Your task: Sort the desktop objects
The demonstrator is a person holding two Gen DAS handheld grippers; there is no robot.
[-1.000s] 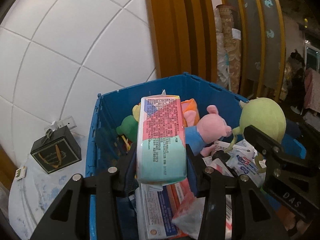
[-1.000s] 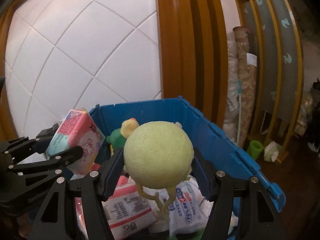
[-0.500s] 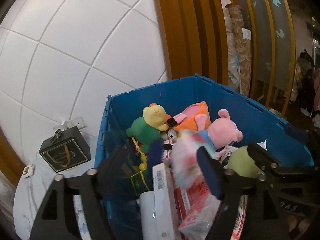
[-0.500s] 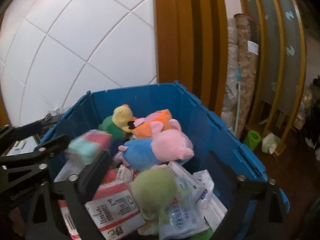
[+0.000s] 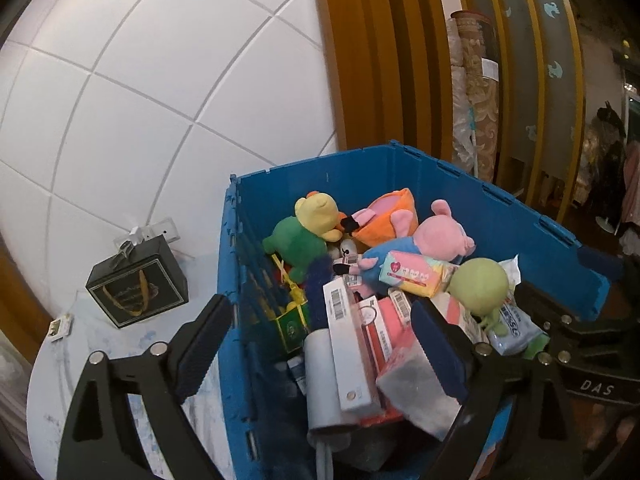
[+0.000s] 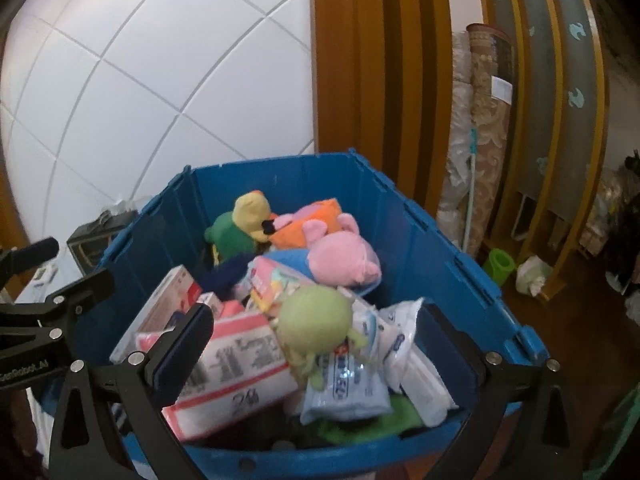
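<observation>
A blue bin (image 5: 312, 160) (image 6: 272, 162) holds plush toys, boxes and packets. The pastel tissue pack (image 5: 416, 278) (image 6: 272, 280) lies flat in it against the pink pig plush (image 5: 440, 236). Beside it the round green plush (image 5: 478, 286) (image 6: 316, 312) rests on white packets. My left gripper (image 5: 320, 312) hovers over the bin's near left wall; its jaws are opening and nothing is pressed between them. My right gripper (image 6: 316, 316) stands open above the bin's near side, with the green plush lying loose below and beyond the fingers.
A black gift box (image 5: 138, 286) stands on the white table (image 5: 60, 360) left of the bin, by the tiled wall. Wooden slats and rolled fabric rise behind the bin. A green cup (image 6: 498, 264) sits on the floor to the right.
Both grippers opened. The tissue pack dropped out of the left one and the green plush out of the right one; both now lie in the bin. The left gripper shifted leftward.
</observation>
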